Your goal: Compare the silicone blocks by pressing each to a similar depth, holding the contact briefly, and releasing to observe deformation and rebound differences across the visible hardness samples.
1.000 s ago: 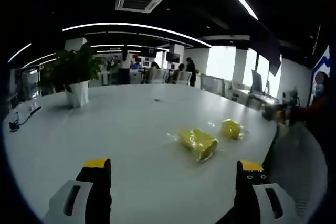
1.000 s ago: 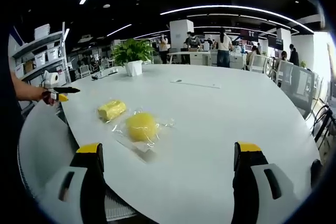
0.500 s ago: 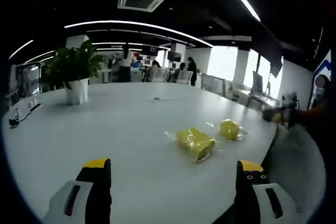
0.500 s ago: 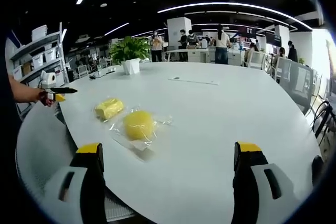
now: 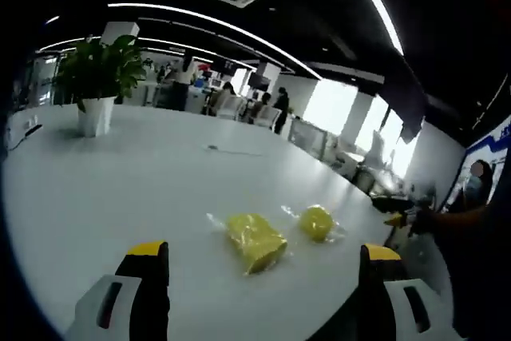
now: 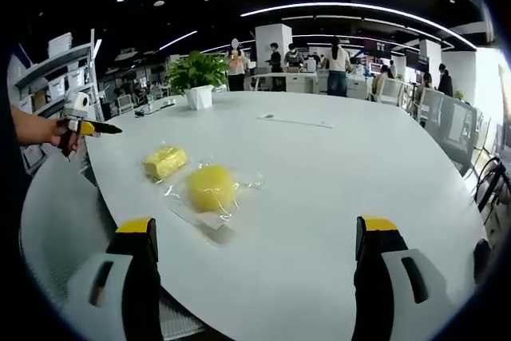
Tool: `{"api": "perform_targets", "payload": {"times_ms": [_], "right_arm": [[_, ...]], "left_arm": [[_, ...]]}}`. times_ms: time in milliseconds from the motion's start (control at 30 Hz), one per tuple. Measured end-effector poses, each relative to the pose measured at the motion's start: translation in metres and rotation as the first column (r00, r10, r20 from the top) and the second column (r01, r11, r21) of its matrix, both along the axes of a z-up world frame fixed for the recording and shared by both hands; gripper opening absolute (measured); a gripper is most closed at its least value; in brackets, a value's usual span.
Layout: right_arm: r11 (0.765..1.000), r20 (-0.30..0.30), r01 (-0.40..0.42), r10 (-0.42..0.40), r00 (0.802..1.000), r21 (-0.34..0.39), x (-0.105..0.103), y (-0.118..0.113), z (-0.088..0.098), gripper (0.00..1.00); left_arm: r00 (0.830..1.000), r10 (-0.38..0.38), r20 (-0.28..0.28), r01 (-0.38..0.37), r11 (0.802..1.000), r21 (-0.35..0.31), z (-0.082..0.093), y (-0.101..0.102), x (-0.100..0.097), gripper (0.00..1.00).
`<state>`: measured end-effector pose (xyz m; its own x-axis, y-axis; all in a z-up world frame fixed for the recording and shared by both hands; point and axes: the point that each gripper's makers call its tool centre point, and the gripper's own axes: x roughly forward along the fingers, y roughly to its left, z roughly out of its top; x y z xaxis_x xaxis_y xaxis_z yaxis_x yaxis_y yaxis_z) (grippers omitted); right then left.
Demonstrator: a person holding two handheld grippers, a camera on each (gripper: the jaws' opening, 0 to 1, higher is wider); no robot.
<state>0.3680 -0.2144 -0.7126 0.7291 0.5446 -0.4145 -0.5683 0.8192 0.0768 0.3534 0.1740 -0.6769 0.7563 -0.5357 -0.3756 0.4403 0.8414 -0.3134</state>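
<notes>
We've got both silicone blocks, the round one (image 6: 211, 188) and the rectangular one (image 6: 165, 161), near the table (image 6: 335, 189) edge, loads of open room beyond. Left hand-held gripper (image 5: 263, 261) and right hand-held gripper (image 6: 254, 237) stay spread, empty; blocks haven't moved.

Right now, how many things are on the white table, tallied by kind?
Yellow silicone blocks in clear plastic wrap: 2, one round and one oblong.
Potted green plants in white pots: 1.
Thin flat strip farther back on the table: 1, too small to identify.
Total: 4.
</notes>
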Motion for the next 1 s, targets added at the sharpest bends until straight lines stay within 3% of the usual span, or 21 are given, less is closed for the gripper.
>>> {"api": "perform_targets", "payload": {"times_ms": [100, 300, 433, 700, 1000], "right_arm": [[1.0, 0.006, -0.002, 0.002, 1.0, 0.008, -0.004, 0.004, 0.004, 0.97], [1.0, -0.017, -0.006, 0.006, 1.0, -0.001, -0.01, 0.005, -0.002, 0.97], [1.0, -0.024, -0.007, 0.007, 1.0, 0.008, -0.012, 0.007, -0.003, 0.97], [1.0, -0.027, -0.009, 0.01, 1.0, 0.014, -0.018, 0.008, 0.001, 0.97], [1.0, -0.033, -0.005, 0.005, 0.999, 0.011, -0.024, 0.001, 0.002, 0.97]], "left_arm": [[0.999, -0.039, -0.021, 0.038, 0.998, -0.047, 0.008, -0.018, 0.009, 1.0], [0.998, -0.05, -0.039, 0.047, 0.996, -0.075, 0.015, -0.048, 0.027, 1.0], [0.991, -0.097, -0.09, 0.086, 0.989, -0.124, 0.014, -0.088, 0.027, 1.0], [0.969, -0.178, -0.173, 0.147, 0.973, -0.176, 0.0, -0.142, 0.049, 1.0], [0.934, -0.214, -0.287, 0.148, 0.961, -0.236, -0.026, -0.172, 0.072, 1.0]]}}
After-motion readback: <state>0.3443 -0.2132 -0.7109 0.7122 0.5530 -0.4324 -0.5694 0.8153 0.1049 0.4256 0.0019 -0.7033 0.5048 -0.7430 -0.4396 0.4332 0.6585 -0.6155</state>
